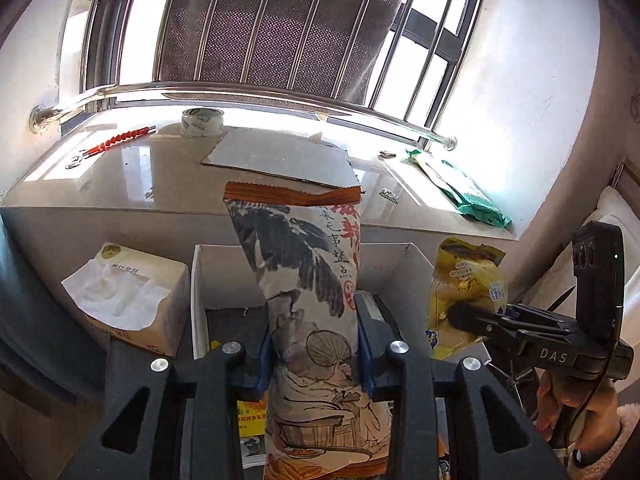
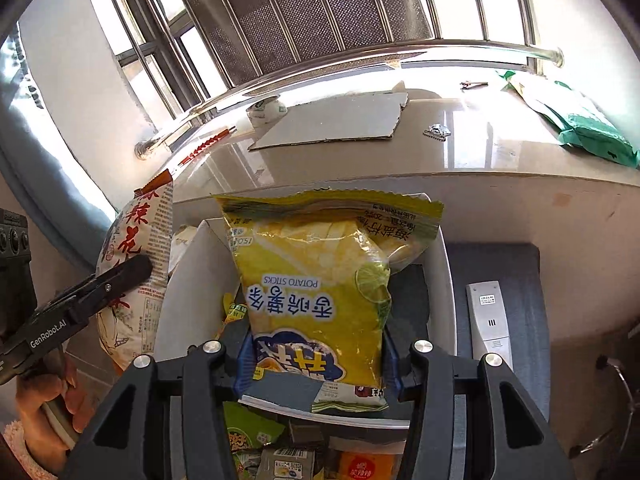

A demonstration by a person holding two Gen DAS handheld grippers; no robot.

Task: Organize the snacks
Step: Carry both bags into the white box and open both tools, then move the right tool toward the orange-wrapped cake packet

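Left gripper (image 1: 316, 356) clamps a printed bag (image 1: 308, 300) and right gripper (image 2: 316, 356) a yellow bag (image 2: 320, 280) above the white box (image 2: 444, 280), neither yet placed; more snacks (image 2: 248, 436) wait below.

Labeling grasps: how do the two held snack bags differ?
1. The beige illustrated bag carries ink-style artwork and an orange-brown top seal; the yellow potato sticks bag is glossy yellow with a lime picture.
2. The beige bag looks narrow and tall; the yellow bag looks wider.
3. The left gripper holds the beige bag; the right gripper holds the yellow bag.

Shared: both sealed, clamped between the jaws, above the white box.
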